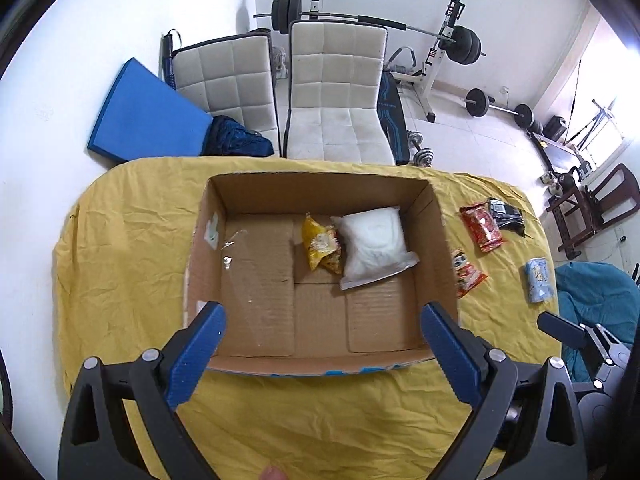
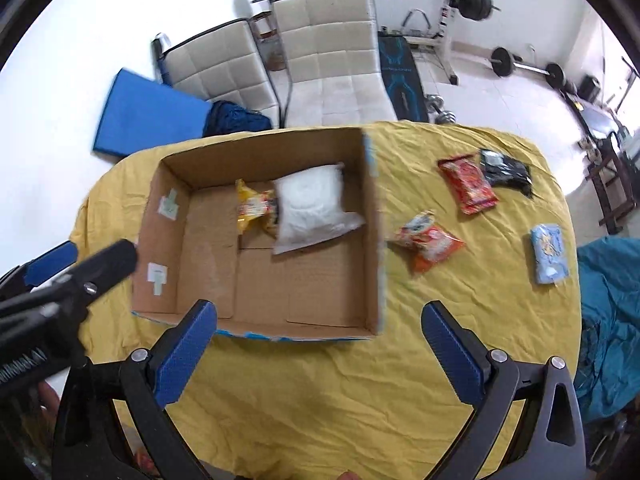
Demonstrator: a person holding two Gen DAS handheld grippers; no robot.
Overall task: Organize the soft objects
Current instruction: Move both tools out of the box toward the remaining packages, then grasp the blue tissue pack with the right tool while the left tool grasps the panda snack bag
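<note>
An open cardboard box (image 1: 436,240) (image 2: 374,240) stands on a yellow cloth. Inside lie a yellow snack bag (image 1: 320,246) (image 2: 254,206) and a white soft pack (image 1: 374,246) (image 2: 314,206). Right of the box lie an orange snack bag (image 1: 466,274) (image 2: 430,242), a red packet (image 1: 482,226) (image 2: 468,184), a black packet (image 1: 506,214) (image 2: 506,172) and a light blue tissue pack (image 1: 540,280) (image 2: 550,254). My left gripper (image 1: 322,320) is open and empty above the box's near edge. My right gripper (image 2: 318,316) is open and empty above the box's near right corner.
The yellow cloth (image 1: 132,240) (image 2: 460,340) covers a rounded table. Two white padded chairs (image 1: 336,96) (image 2: 332,56) stand behind it, with a blue mat (image 1: 144,116) and weight equipment (image 1: 460,44). A teal beanbag (image 2: 612,320) sits at the right.
</note>
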